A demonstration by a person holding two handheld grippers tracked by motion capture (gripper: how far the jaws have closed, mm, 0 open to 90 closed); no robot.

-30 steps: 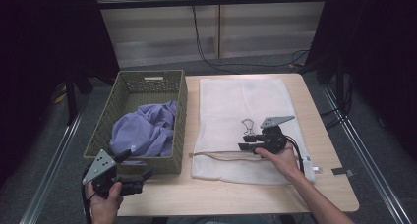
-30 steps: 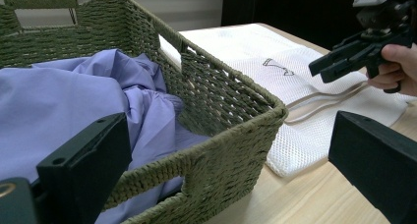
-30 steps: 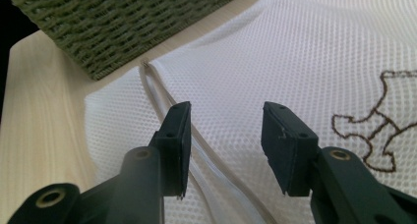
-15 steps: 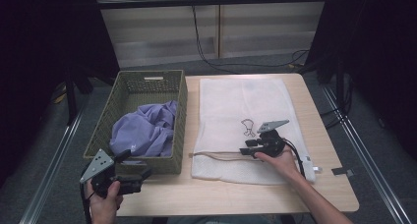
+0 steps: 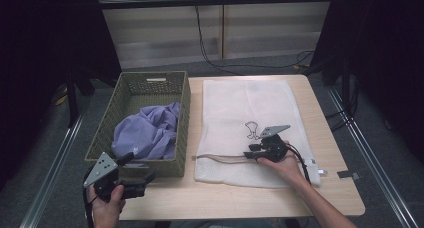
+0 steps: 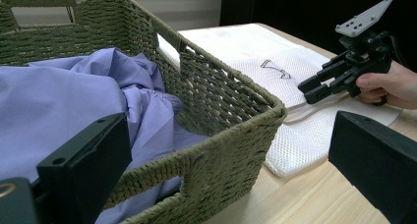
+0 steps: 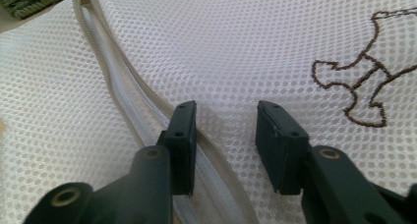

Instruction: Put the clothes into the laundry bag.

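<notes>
Right gripper (image 5: 251,154) jaws, just been closing, sit half-open on the mesh bag (image 5: 240,108) by its zipper (image 7: 123,96), gripping nothing. Left gripper (image 5: 145,180), 7 o'clock on the worktop (image 5: 330,188), gapes wide, empty.

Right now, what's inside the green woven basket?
A crumpled purple cloth lies inside the basket, heaped toward its near end. Whatever lies beneath the cloth is covered.

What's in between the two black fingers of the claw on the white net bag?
Just the white mesh bag itself: in the right gripper view, the right claw is open, with bare mesh in the gap and the zipper running by one finger.
</notes>
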